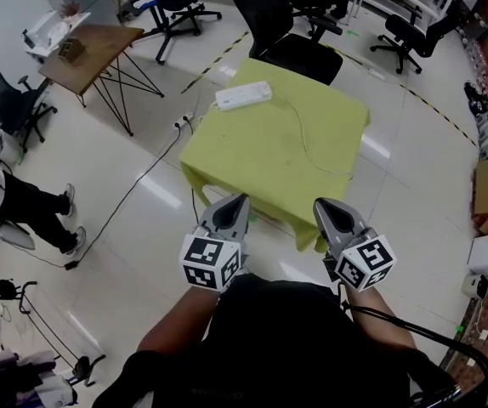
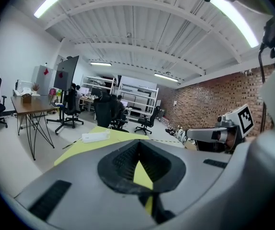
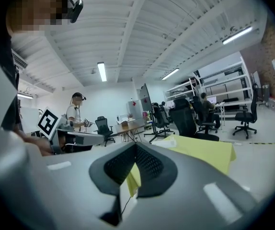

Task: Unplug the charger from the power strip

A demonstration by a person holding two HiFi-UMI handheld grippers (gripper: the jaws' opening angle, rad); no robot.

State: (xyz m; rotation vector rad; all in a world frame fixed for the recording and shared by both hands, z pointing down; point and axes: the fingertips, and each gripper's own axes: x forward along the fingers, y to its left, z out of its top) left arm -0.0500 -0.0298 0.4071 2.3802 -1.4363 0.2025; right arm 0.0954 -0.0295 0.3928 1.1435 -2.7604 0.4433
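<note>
White and oblong, the power strip [image 1: 243, 95] lies at the far left corner of the desk [image 1: 269, 155], which is covered by a yellow-green cloth. It is too far off to make out the charger's plug on it. A thin pale cable [image 1: 308, 138] runs from the strip's right end, curving across the cloth toward the desk's right side. A dark cable [image 1: 133, 185] trails over the white floor tiles to the left of the desk.

Both tongs hang in the air on the near side of the desk, well apart from the strip and pointing toward it. The left tongs [image 1: 242, 199] are closed, tips meeting, with nothing between them; only the yellow-green cloth shows through the gap below the tips in the left gripper view. The right tongs [image 1: 319, 202] are closed and empty as well.

Behind the desk stands a black office chair [image 1: 286, 24]. Farther left is a wooden desk [image 1: 99, 62] on thin black legs with a small box [image 1: 71, 49] on it. A seated person's legs [image 1: 31, 211] show at the left edge. Yellow-and-black tape [image 1: 214, 62] marks the floor.
</note>
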